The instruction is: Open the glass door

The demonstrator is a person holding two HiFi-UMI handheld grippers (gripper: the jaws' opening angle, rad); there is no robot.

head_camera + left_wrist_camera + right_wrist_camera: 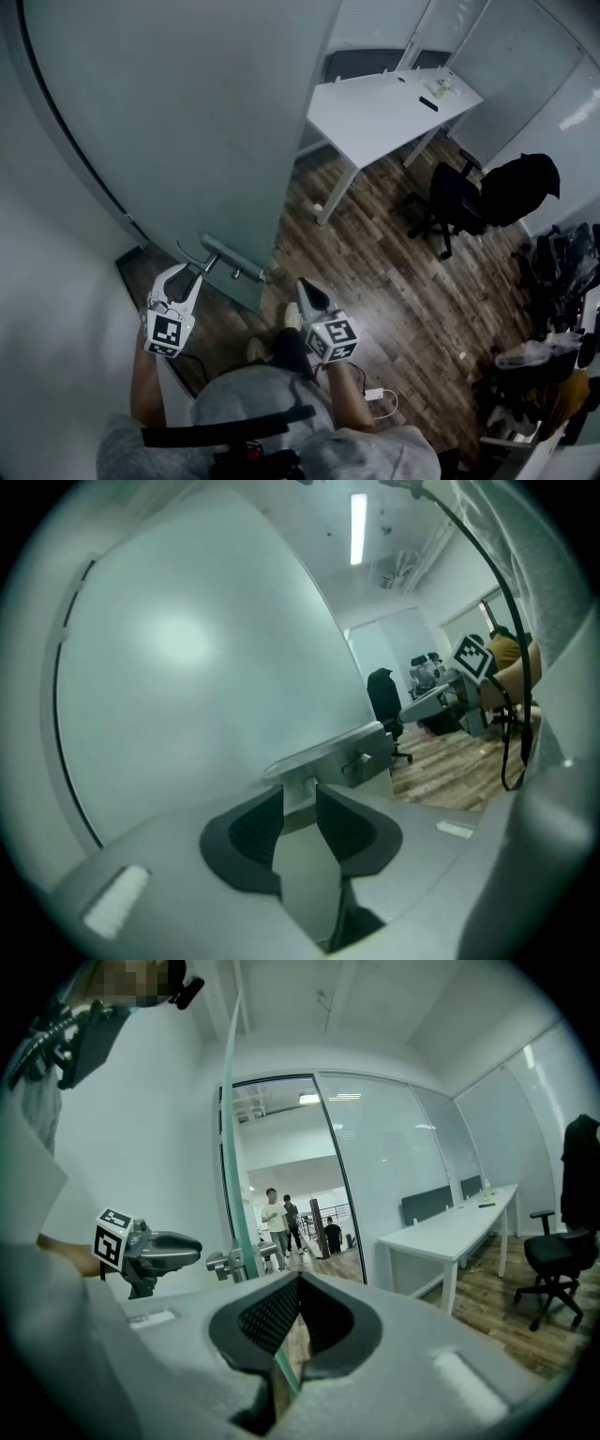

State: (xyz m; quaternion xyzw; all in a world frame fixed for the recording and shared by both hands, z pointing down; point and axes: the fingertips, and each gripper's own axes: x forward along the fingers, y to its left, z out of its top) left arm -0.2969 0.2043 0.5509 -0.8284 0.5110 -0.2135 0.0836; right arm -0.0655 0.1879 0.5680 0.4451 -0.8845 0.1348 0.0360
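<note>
Glass door [187,122] ajar, lever handle [230,255] at its free edge. Left gripper [180,279] fingers [255,829] parted, empty, just short of handle. Right gripper [306,289] fingers [272,1316] clenched together, right of handle.

Frosted glass door [187,122] blocks 12 o'clock. Wall [47,309] shuts 9 o'clock. Door handle [230,253] juts off door edge. Wood floor [375,281] free, 2–3 o'clock; desk [375,112], office chair [450,202] farther out.

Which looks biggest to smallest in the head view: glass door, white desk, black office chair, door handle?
1. glass door
2. white desk
3. black office chair
4. door handle, a thin bar that looks smallest even though it is nearer the camera than the chair
</note>
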